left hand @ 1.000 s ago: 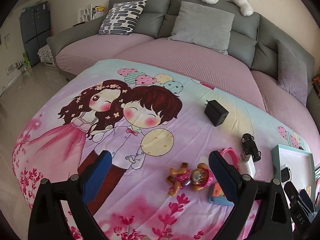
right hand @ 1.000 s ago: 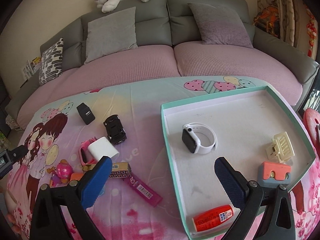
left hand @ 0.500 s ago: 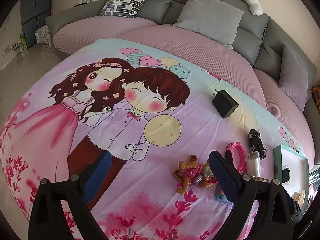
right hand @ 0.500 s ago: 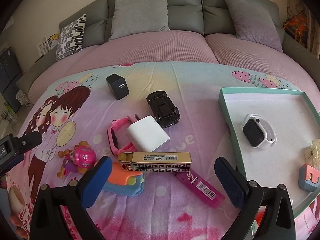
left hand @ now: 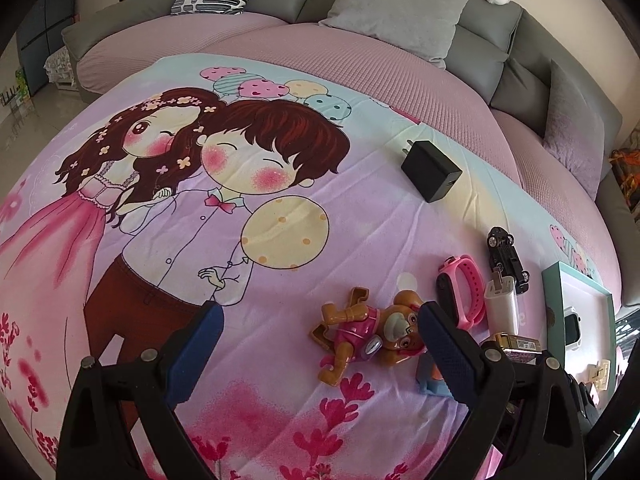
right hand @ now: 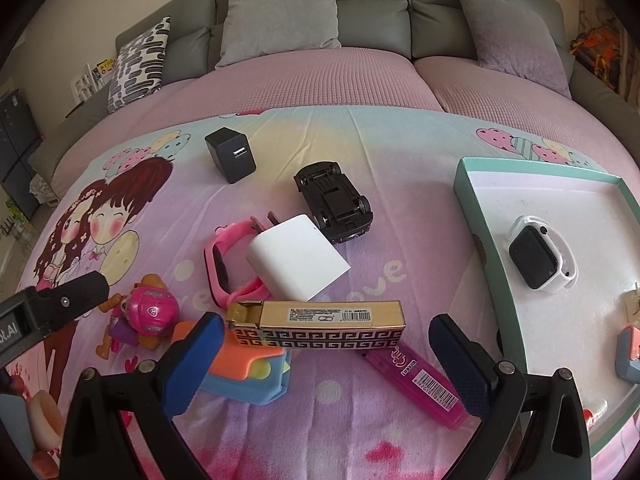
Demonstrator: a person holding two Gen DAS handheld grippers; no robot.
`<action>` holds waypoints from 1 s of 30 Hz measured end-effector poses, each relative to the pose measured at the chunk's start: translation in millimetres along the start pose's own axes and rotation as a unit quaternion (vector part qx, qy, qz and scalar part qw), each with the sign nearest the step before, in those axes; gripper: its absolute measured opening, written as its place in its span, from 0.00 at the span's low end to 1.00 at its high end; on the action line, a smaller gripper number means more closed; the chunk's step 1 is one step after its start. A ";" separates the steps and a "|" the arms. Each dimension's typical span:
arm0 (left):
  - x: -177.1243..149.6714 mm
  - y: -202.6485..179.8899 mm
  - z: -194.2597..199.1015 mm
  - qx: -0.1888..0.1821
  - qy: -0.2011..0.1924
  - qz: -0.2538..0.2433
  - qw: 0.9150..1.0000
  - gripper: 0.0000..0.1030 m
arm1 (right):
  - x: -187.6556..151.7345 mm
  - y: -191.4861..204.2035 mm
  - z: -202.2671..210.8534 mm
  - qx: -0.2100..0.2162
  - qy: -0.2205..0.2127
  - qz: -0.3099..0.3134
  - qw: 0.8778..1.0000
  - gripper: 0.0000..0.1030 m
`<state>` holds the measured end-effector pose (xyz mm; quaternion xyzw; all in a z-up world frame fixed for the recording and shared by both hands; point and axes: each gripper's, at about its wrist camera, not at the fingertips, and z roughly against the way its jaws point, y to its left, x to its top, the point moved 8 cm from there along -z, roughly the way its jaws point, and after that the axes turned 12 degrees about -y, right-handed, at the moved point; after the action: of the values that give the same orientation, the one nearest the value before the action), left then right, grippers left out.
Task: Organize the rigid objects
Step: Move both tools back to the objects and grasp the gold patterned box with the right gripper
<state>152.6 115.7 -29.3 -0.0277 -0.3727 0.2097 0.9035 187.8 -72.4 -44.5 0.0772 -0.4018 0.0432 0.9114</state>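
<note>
— Carrier and container?
— Printed blanket (right hand: 360,148) over the sofa; teal tray (right hand: 486,236) at its right edge, white smartwatch (right hand: 542,254) inside.
— Loose items?
— Mid-blanket cluster: gold box (right hand: 320,326) across a magenta tube (right hand: 416,380), white charger (right hand: 298,266) (touching the upturned toy car (right hand: 334,202)). Black adapter (right hand: 231,154) apart, toward the far edge.
— Tools?
— Right gripper (right hand: 320,364) spread wide, empty, above the box. Left gripper (left hand: 320,348) likewise, beside the toy pup (left hand: 368,338).

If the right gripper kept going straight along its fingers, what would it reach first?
Most likely the gold patterned box, which lies crosswise between the open fingers of the right gripper, resting on the orange and blue toy. Depth is uncertain in this fisheye view.
</note>
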 end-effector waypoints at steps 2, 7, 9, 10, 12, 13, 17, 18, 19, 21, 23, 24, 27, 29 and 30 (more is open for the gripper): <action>-1.3 -4.2 -2.1 -0.007 0.003 -0.003 1.000 0.95 | 0.1 -0.5 -0.6 0.003 0.000 -0.003 1.000 1.00; -4.3 -16.5 -5.8 -0.023 0.006 -0.010 1.000 0.95 | -1.1 -1.5 -1.7 0.002 0.002 -0.003 1.000 1.00; -7.0 -21.0 -9.0 -0.026 0.011 -0.015 0.999 0.95 | -1.8 -2.6 -2.0 0.003 0.003 -0.004 1.000 1.00; -8.2 -22.9 -10.7 -0.028 0.014 -0.017 0.999 0.95 | -2.1 -3.1 -2.0 0.003 0.003 -0.005 1.000 1.00; -10.2 -26.2 -13.7 -0.031 0.018 -0.019 0.999 0.95 | -2.5 -3.7 -2.1 0.003 0.004 -0.005 1.000 1.00; -10.9 -27.5 -15.1 -0.033 0.020 -0.020 0.999 0.95 | -2.8 -3.6 -2.3 0.003 0.004 -0.004 1.000 1.00; -14.3 -30.8 -20.5 -0.033 0.027 -0.025 0.999 0.95 | -3.6 -3.6 -2.5 0.003 0.005 -0.003 1.000 1.00; -15.8 -31.1 -22.4 -0.032 0.029 -0.026 0.999 0.95 | -3.7 -3.6 -2.6 0.003 0.005 -0.003 1.000 1.00; -17.3 -31.2 -24.5 -0.031 0.033 -0.027 0.999 0.95 | -3.6 -3.6 -2.6 0.002 0.004 -0.003 1.000 1.00; -19.2 -31.1 -27.3 -0.030 0.036 -0.028 0.998 0.95 | -3.9 -3.4 -2.8 0.000 0.005 -0.001 1.000 1.00; -20.5 -30.3 -28.7 -0.029 0.039 -0.027 0.998 0.95 | -4.8 -2.4 -3.5 0.000 0.006 0.000 1.000 1.00; -20.7 -30.0 -29.3 -0.029 0.039 -0.026 0.998 0.95 | -5.2 -2.0 -3.6 0.000 0.006 0.001 1.000 1.00; -20.8 -28.9 -29.8 -0.029 0.040 -0.027 0.998 0.95 | -5.2 -0.4 -3.7 0.000 0.006 0.002 1.000 1.00; -20.9 -28.8 -29.9 -0.030 0.041 -0.025 0.998 0.95 | -4.9 -0.1 -3.5 0.000 0.006 0.000 1.000 0.98; -20.9 -28.6 -30.7 -0.031 0.042 -0.023 0.998 0.95 | -4.9 0.1 -3.6 0.002 0.006 0.000 1.000 0.97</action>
<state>170.7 84.5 -59.3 -0.0554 -0.3412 0.1755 0.9218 187.0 -71.7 -50.5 0.0786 -0.3960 0.0440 0.9138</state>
